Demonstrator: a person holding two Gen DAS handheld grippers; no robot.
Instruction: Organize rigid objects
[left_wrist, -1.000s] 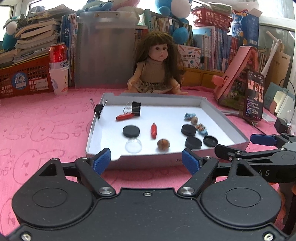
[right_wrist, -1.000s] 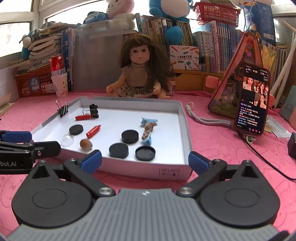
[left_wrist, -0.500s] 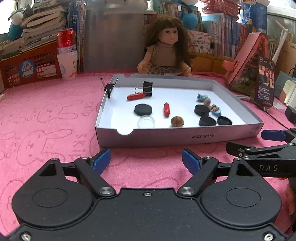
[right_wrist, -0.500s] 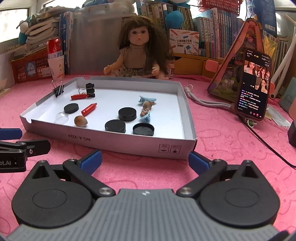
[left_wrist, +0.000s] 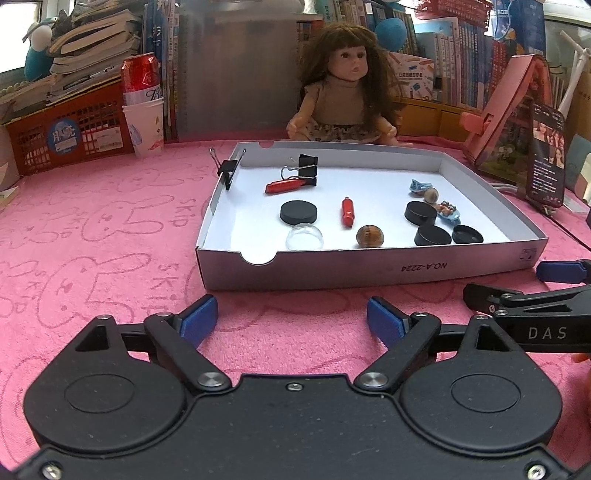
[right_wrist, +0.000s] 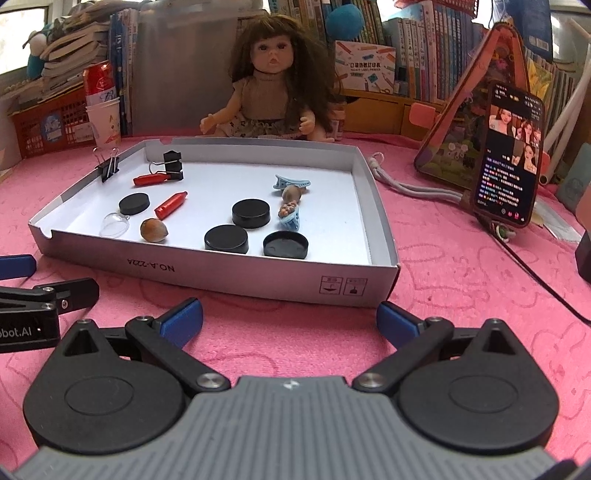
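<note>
A shallow white cardboard tray (left_wrist: 369, 269) lies on the pink cloth. It holds three black discs (left_wrist: 298, 212), a black cap (left_wrist: 467, 233), two red sticks (left_wrist: 347, 212), a brown nut (left_wrist: 370, 236), a clear dome (left_wrist: 304, 238), blue hair clips (left_wrist: 447, 212) and a binder clip (left_wrist: 307, 166). Another binder clip (left_wrist: 226, 171) grips the tray's left rim. My left gripper (left_wrist: 291, 317) hovers just short of the tray's front wall, its jaws opening with nothing between them. My right gripper (right_wrist: 290, 320) stands open and empty before the tray's (right_wrist: 221, 273) right front corner.
A doll (left_wrist: 347, 99) sits behind the tray. To the right, a lit phone (right_wrist: 511, 158) leans on a pink stand, with a cord (right_wrist: 406, 188) and a black cable (right_wrist: 535, 273) on the cloth. At back left are a red can in paper cups (left_wrist: 142, 107) and a red basket (left_wrist: 70, 133).
Both views have tipped downward, so the tray sits higher in them. A strip of pink cloth now shows between its front wall and both pairs of fingertips. The objects in the tray have not moved.
</note>
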